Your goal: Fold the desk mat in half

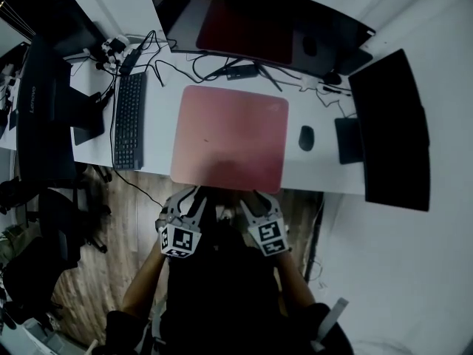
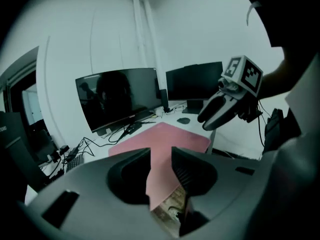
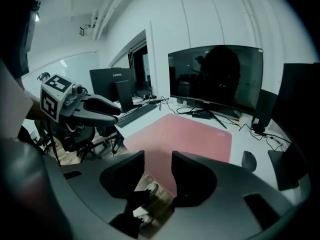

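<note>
The pink desk mat point(image 1: 229, 135) lies flat on the white desk point(image 1: 159, 135), in front of the curved monitor. Both grippers hover just short of the mat's near edge, over the floor and the person's lap. My left gripper point(image 1: 191, 197) points at the mat's near left part, its jaws apart with nothing pressed between them. My right gripper point(image 1: 255, 200) points at the near right part, also open and empty. In the left gripper view the mat point(image 2: 165, 139) shows through the gap of the left gripper point(image 2: 161, 160). The right gripper view has the mat point(image 3: 185, 134) beyond the right gripper point(image 3: 157, 166).
A curved monitor point(image 1: 259, 28) stands behind the mat, a second dark monitor point(image 1: 392, 124) at the right. A keyboard point(image 1: 129, 120) lies left of the mat, a mouse point(image 1: 306, 137) right of it. Cables point(image 1: 222, 69) run along the back. Wooden floor point(image 1: 126, 228) lies below.
</note>
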`<act>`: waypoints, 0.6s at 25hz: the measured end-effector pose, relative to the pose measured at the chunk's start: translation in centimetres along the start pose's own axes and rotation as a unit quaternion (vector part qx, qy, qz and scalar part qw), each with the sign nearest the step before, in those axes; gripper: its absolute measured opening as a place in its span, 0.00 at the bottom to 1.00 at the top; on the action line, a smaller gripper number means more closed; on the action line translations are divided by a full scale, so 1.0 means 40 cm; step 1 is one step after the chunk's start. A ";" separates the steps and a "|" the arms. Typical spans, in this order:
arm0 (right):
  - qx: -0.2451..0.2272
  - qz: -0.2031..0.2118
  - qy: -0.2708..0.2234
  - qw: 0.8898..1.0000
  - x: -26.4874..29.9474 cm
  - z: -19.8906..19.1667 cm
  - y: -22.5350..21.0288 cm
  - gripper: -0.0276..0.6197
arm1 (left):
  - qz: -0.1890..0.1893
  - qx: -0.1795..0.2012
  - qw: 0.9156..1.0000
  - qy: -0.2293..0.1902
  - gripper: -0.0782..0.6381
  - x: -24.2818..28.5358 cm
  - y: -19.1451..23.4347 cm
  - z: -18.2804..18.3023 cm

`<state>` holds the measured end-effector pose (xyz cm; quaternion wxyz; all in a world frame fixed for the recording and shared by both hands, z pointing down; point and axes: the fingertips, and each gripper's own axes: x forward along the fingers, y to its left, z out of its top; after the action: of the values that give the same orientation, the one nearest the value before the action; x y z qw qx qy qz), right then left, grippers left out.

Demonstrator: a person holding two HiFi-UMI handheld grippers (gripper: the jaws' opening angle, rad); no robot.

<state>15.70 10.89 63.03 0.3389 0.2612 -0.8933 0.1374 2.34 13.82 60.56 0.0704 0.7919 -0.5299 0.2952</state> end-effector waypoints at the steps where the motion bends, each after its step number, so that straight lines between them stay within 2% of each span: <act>1: -0.006 0.002 0.012 1.000 0.021 -0.012 -0.005 0.28 | -0.006 0.014 1.000 0.014 0.29 0.020 0.000 -0.025; 4: -0.024 0.014 0.049 0.998 0.078 -0.054 -0.007 0.29 | -0.028 0.051 0.997 0.056 0.30 0.070 -0.005 -0.100; 7: -0.045 0.022 0.081 0.995 0.130 -0.103 -0.008 0.32 | -0.046 0.099 0.990 0.090 0.35 0.118 -0.012 -0.177; 15: -0.123 0.007 0.147 0.981 0.214 -0.227 -0.018 0.34 | -0.070 0.161 0.973 0.151 0.38 0.189 -0.016 -0.305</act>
<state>15.53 10.92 75.53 0.4951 0.1880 -0.8457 0.0656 0.12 13.26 74.73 0.0419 0.7740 -0.4020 0.4874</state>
